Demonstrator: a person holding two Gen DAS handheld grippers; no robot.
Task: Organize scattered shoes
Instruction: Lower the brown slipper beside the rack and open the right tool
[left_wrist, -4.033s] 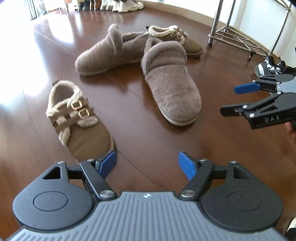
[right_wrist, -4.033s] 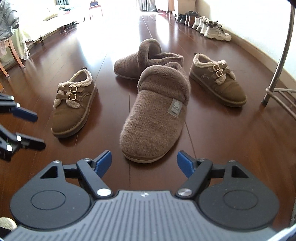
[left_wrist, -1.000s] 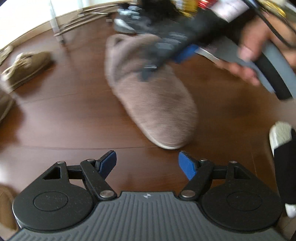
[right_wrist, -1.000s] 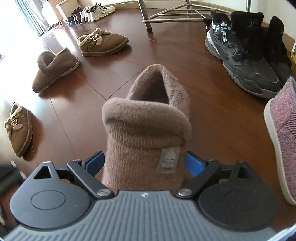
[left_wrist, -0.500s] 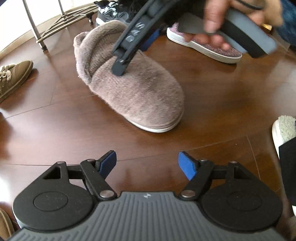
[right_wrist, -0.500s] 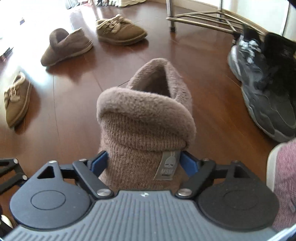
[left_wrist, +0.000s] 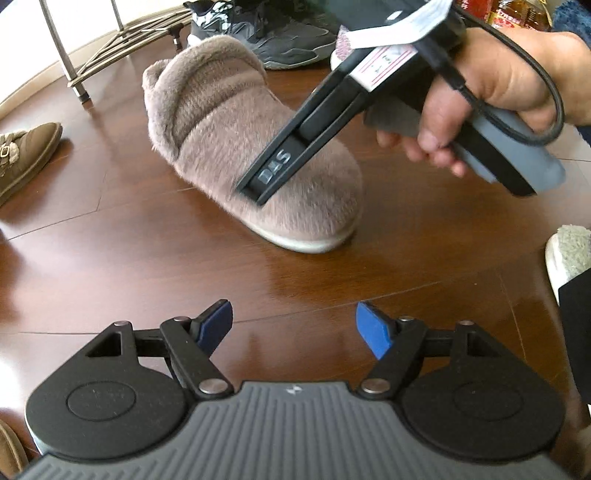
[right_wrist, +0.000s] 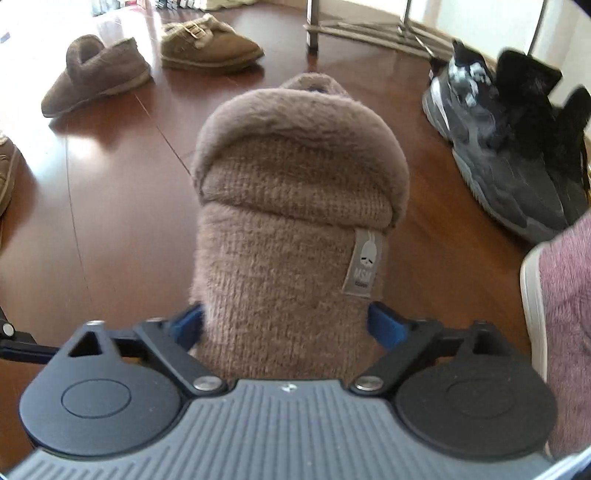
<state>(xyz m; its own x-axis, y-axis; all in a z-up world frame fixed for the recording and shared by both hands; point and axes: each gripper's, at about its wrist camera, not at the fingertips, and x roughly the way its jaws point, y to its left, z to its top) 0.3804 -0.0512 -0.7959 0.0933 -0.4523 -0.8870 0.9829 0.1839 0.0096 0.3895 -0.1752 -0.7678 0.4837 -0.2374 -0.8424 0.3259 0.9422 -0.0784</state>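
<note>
A taupe fuzzy slipper (left_wrist: 258, 147) stands on the dark wood floor, toe toward my left gripper. In the right wrist view the slipper (right_wrist: 291, 221) fills the middle, and my right gripper (right_wrist: 286, 323) straddles its toe end. Its jaws are closing; both blue pads (right_wrist: 384, 325) touch the fluffy sides, the left one sunk into the pile. From the left wrist view one black finger (left_wrist: 273, 170) lies along the slipper's near side, held by a hand (left_wrist: 498, 81). My left gripper (left_wrist: 293, 325) hangs open over bare floor, short of the slipper's toe.
The matching fuzzy slipper (right_wrist: 96, 70) and a brown buckle shoe (right_wrist: 207, 44) lie far left; another buckle shoe (left_wrist: 26, 155) is at the left edge. Dark sneakers (right_wrist: 498, 155), a pink shoe (right_wrist: 561, 295) and a metal rack (left_wrist: 122, 40) stand beyond. A foot (left_wrist: 569, 254) is at right.
The right gripper has dropped lower over the slipper and rolled, and its pads have drawn in against the slipper's sides. The left gripper has hardly shifted and stays open.
</note>
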